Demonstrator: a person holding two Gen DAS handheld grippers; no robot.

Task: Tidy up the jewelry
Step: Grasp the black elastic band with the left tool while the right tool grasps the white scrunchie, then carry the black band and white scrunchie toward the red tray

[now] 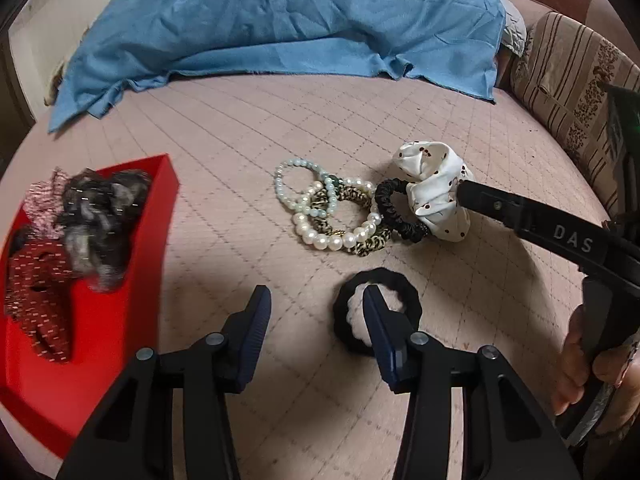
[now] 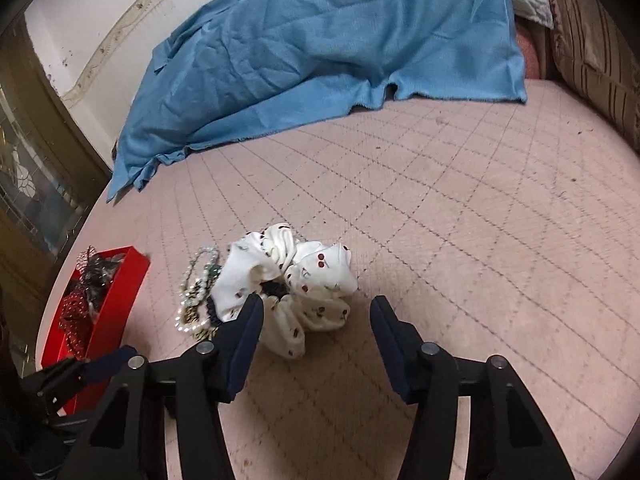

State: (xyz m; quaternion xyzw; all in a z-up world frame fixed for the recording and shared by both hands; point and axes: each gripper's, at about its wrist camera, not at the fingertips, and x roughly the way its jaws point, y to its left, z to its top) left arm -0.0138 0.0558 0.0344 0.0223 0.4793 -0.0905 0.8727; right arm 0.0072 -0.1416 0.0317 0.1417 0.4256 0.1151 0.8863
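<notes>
Lower centre of the left view: black ridged hair tie (image 1: 378, 316), soft, light; left gripper (image 1: 316, 304) jaws parted, one finger inside its ring. Right gripper (image 2: 316, 312) jaws parted astride the white cherry-print scrunchie (image 2: 288, 292); pinch its bunched fabric.

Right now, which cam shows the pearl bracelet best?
Left wrist: the pearl bracelet lies in full view, tangled with other bands. Right wrist shows only a foreshortened edge beside the white scrunchie.

Pink quilted bed (image 2: 460, 208), blue blanket (image 2: 320, 48)
</notes>
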